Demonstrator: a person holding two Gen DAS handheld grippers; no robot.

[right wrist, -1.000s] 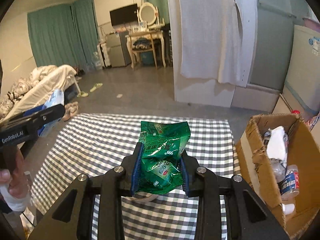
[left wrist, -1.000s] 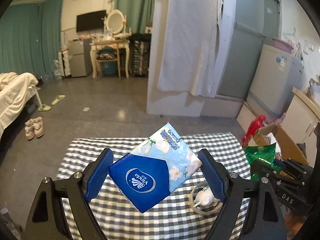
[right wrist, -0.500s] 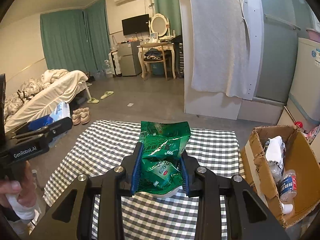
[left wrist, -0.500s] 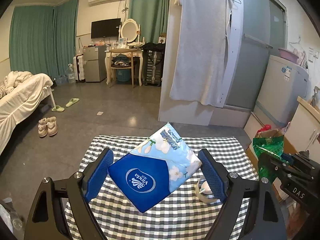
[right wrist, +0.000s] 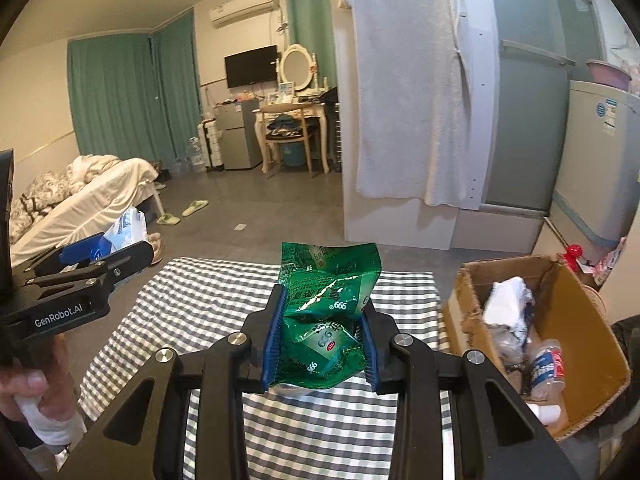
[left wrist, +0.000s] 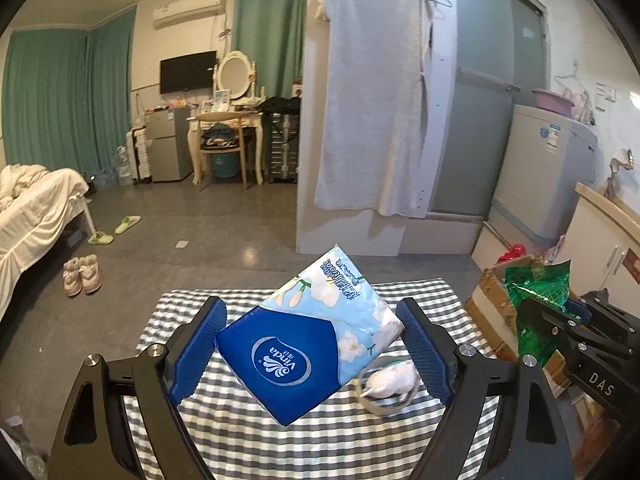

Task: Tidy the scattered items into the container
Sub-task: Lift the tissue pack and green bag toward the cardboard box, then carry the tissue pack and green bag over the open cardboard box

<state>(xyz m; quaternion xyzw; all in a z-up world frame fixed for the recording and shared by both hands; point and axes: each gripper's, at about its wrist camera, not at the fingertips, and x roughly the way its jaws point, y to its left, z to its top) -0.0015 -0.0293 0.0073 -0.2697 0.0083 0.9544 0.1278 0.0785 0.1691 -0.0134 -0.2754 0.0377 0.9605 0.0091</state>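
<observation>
Left gripper (left wrist: 310,354) clamps one blue-white Vinda tissue pack (left wrist: 308,340); right gripper (right wrist: 320,336) clamps one crumpled green foil sachet (right wrist: 326,312); one open cardboard box (right wrist: 584,320) at right

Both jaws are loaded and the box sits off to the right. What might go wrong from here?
1. The tissue pack is pinched cornerwise in the left gripper; it might twist or slip out on the way over.
2. The cardboard box lies right of the table, behind the right gripper with its green packet; the left could clash crossing over.
3. The box already holds a bottle and wrappings, so drops may bounce out.
</observation>
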